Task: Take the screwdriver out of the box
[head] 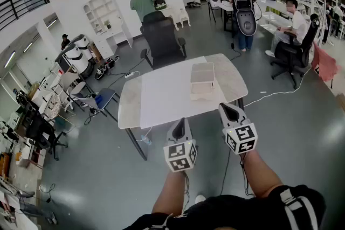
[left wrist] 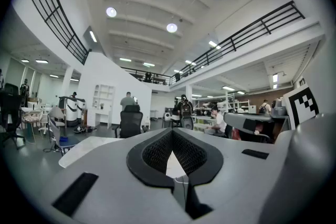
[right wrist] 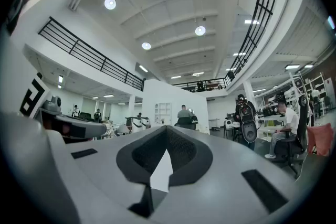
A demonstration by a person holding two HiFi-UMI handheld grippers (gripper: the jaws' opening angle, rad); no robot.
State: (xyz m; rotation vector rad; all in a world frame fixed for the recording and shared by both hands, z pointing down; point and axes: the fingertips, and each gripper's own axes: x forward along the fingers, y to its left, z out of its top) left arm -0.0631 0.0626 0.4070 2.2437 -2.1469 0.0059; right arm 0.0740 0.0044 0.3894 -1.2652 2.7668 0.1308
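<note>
Looking for the screwdriver, I am not finding it in any view. I am guessing it is lying inside the pale, flat-lidded box (head: 202,81), which is sitting shut toward the far right part of the desk (head: 161,99). I am expecting a stiff, fairly light tool with a slick metal shaft and a thicker handle, so I am planning to take it by the handle, where the ribbed pads should bite. The box is looking like smooth, milky plastic, rectangular with soft corners. The desk top is showing white and matte, with rounded grey ends. I am holding the left tongs (head: 181,122) and the right tongs (head: 228,108) low before the near edge, well apart from the box, both with their tips pressed together on nothing. A black office chair (head: 161,39) is standing behind the desk.
</note>
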